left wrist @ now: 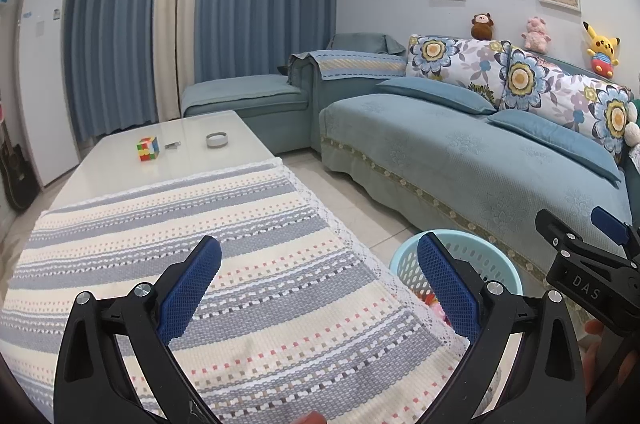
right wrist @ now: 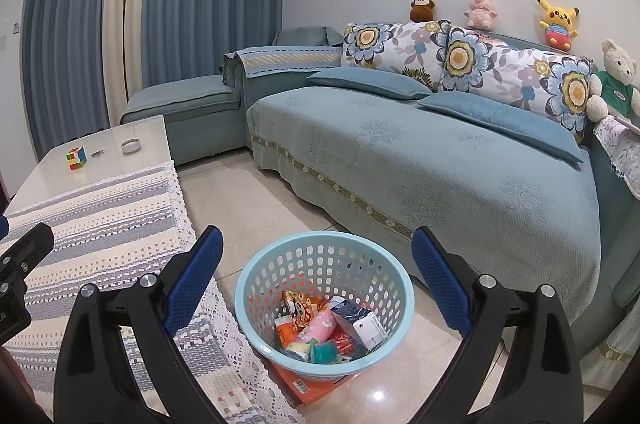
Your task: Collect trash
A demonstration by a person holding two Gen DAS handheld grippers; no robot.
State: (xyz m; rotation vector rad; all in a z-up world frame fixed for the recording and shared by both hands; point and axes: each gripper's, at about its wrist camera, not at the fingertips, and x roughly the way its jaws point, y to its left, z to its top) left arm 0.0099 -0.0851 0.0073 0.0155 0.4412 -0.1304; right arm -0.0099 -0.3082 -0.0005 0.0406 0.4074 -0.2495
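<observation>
A light blue perforated basket (right wrist: 280, 264) stands on the floor between the table and the sofa, on an orange flat box (right wrist: 316, 390). Inside lie several pieces of trash: a pink bottle (right wrist: 316, 326), a dark carton (right wrist: 356, 318), snack wrappers (right wrist: 298, 304). My right gripper (right wrist: 318, 252) hovers open above the basket, nothing between its fingers. My left gripper (left wrist: 320, 260) is open over the striped cloth (left wrist: 200, 244) at the table's near end, holding nothing. In the left wrist view the basket (left wrist: 488, 252) shows partly behind the right finger, and the right gripper (left wrist: 584, 260) at the right edge.
On the bare white tabletop (left wrist: 120, 168) far end sit a Rubik's cube (left wrist: 148, 148), a small metal clip (left wrist: 173, 145) and a white ring-shaped dish (left wrist: 217, 139). A blue sofa (right wrist: 420, 160) with floral cushions runs along the right. A white fridge (left wrist: 44, 76) stands at left, with a guitar.
</observation>
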